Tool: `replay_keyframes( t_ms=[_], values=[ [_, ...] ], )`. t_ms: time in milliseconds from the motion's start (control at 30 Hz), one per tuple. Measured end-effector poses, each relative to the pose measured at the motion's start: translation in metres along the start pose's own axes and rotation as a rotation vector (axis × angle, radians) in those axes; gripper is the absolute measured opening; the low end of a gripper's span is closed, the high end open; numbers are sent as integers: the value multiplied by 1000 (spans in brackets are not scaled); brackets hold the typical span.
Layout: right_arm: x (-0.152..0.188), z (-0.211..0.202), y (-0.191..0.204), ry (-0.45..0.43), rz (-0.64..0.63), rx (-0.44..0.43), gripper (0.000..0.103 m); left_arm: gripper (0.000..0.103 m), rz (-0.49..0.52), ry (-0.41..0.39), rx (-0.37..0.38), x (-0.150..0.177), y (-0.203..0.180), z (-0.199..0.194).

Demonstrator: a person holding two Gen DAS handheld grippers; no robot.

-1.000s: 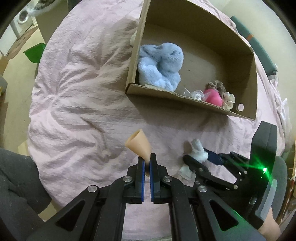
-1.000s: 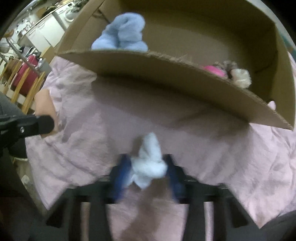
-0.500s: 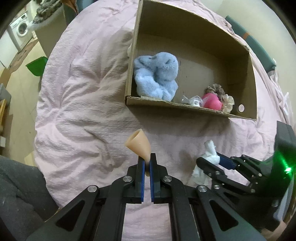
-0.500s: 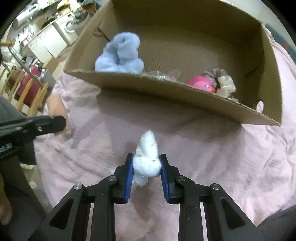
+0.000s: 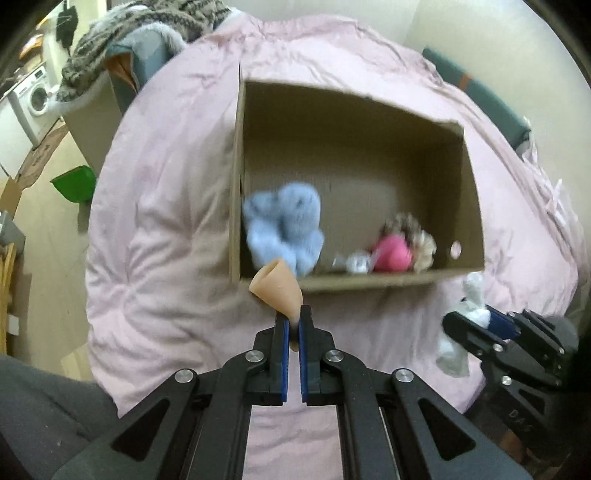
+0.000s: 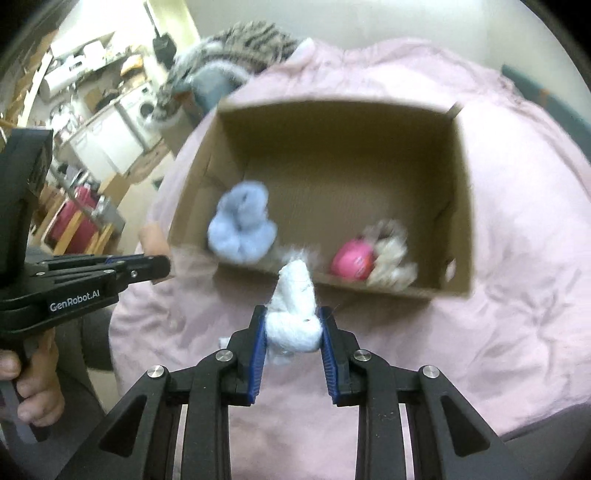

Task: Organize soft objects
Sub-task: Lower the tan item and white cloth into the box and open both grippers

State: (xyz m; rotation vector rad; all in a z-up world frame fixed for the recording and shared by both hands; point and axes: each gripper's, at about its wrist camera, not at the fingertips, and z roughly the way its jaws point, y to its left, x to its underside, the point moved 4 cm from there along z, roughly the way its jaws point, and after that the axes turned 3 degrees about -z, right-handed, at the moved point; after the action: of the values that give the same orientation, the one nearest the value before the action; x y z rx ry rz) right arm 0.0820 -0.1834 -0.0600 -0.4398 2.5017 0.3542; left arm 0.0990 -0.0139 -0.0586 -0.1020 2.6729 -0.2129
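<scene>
My left gripper (image 5: 291, 325) is shut on a tan soft cone (image 5: 277, 290), held above the pink bedcover just before the near wall of an open cardboard box (image 5: 236, 177). My right gripper (image 6: 291, 325) is shut on a white fluffy toy (image 6: 295, 310), also held up in front of the box (image 6: 461, 206). In the left wrist view the right gripper (image 5: 476, 325) and the white toy (image 5: 467, 314) show at the right. Inside the box lie a light blue plush (image 5: 284, 229), a pink ball (image 5: 393, 254) and a beige scrunchie (image 5: 421, 243).
The box rests on a pink bedcover (image 5: 166, 206). A striped blanket (image 5: 147, 22) is heaped beyond the bed. A green bin (image 5: 74, 182) stands on the floor at the left. A hand (image 6: 33, 387) holds the left gripper (image 6: 159, 264) in the right wrist view.
Both grippers have risen with their toys, so more of the box's inside shows. The right gripper closed on the white toy and lifted it off the bedcover.
</scene>
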Motion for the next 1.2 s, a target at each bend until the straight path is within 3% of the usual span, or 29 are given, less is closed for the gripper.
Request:
replay_keyframes(
  t_ms=[267, 400, 533, 633, 767, 933, 1200],
  values=[
    [-29, -15, -31, -111, 35, 49, 29, 4, 90, -123, -23, -30, -19, -6],
    [-36, -5, -40, -96, 12, 66, 29, 4, 106, -149, -28, -42, -18, 4],
    [-37, 9, -46, -86, 21, 79, 29, 4, 89, -167, 58, -50, -16, 20],
    [-37, 21, -56, -77, 62, 99, 29, 4, 43, -157, 50, -54, -9, 34],
    [-35, 33, -71, -58, 134, 124, 29, 4, 63, -182, 1, -54, -10, 39],
    [-28, 43, -69, -22, 82, 196, 29, 5, 95, -166, -7, -46, -16, 46],
    [-25, 49, -61, 6, 49, 180, 29, 5, 126, -167, -18, -40, -21, 48]
  ],
)
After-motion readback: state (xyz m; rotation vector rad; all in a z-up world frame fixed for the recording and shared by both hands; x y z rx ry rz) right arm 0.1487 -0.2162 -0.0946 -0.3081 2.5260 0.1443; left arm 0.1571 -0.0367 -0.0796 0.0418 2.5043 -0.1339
